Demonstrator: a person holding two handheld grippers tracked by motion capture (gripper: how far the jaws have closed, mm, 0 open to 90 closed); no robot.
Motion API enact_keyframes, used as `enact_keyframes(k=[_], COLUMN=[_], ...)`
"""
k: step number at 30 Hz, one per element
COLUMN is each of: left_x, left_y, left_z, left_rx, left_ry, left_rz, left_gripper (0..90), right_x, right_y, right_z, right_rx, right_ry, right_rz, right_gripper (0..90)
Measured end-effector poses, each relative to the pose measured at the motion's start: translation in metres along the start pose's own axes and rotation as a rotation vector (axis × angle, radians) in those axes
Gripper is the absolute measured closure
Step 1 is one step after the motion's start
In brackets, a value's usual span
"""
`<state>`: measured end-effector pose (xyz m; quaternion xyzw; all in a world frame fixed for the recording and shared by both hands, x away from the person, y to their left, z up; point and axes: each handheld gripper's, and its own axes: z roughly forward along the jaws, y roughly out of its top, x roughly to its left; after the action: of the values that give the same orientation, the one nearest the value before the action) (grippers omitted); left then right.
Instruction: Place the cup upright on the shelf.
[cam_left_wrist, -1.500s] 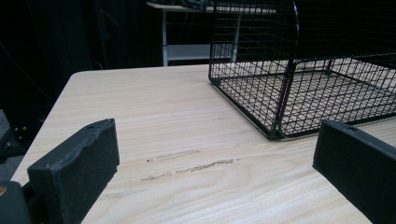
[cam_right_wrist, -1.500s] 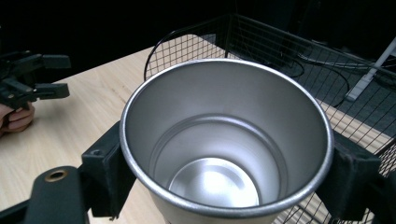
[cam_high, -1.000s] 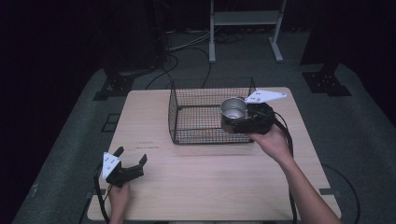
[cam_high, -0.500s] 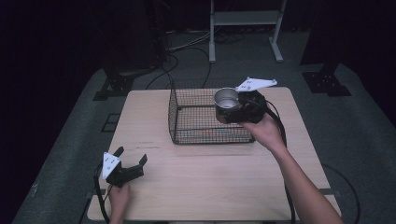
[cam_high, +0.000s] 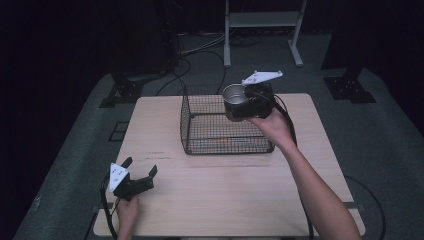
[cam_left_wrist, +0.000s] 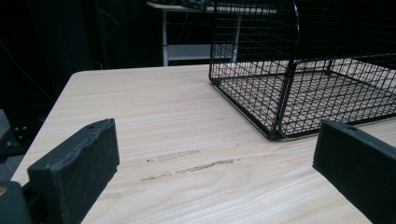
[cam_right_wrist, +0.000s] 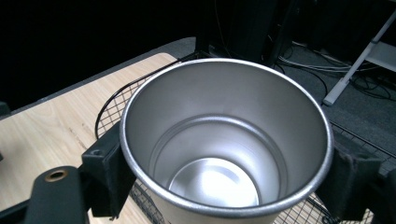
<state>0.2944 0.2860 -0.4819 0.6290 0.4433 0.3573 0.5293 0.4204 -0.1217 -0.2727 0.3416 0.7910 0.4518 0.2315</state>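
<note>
One table, one basket, two grippers, one cup.

The table (cam_high: 220, 200) is light wood, and one black wire basket (cam_high: 200, 125) stands on it with nothing inside. The right gripper (cam_high: 239, 102) is closed on the one cup (cam_high: 233, 98), a jaw on each side. The cup is shiny metal, round, upright and has nothing in it. It is held up over the far right corner of the basket. The left gripper (cam_high: 140, 171) sits low by the near left corner of the table, jaws wide apart, holding nothing.
</note>
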Motion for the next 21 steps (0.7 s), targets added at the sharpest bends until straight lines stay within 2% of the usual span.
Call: enact_keyframes(k=[3,10,12,21], left_x=[0.000,0.000,0.000,0.000], left_y=[0.000,0.000,0.000,0.000], left_z=[0.000,0.000,0.000,0.000], left_rx=[-0.001,-0.003,-0.002,0.000], left_ry=[0.001,0.001,0.001,0.001], left_rz=[-0.003,-0.007,-0.008,-0.003], left_gripper=[0.0,0.0,0.0,0.0], right_x=[-0.002,-0.005,-0.007,-0.011], right_y=[0.004,0.012,0.014,0.014], right_z=[0.007,0.024,0.031,0.051], right_rx=[-0.003,0.029,0.035,0.068], right_ry=[0.000,-0.008,-0.005,-0.008], right_rz=[0.007,0.010,0.026,0.034], right_gripper=[17.9,17.9,17.9,17.9])
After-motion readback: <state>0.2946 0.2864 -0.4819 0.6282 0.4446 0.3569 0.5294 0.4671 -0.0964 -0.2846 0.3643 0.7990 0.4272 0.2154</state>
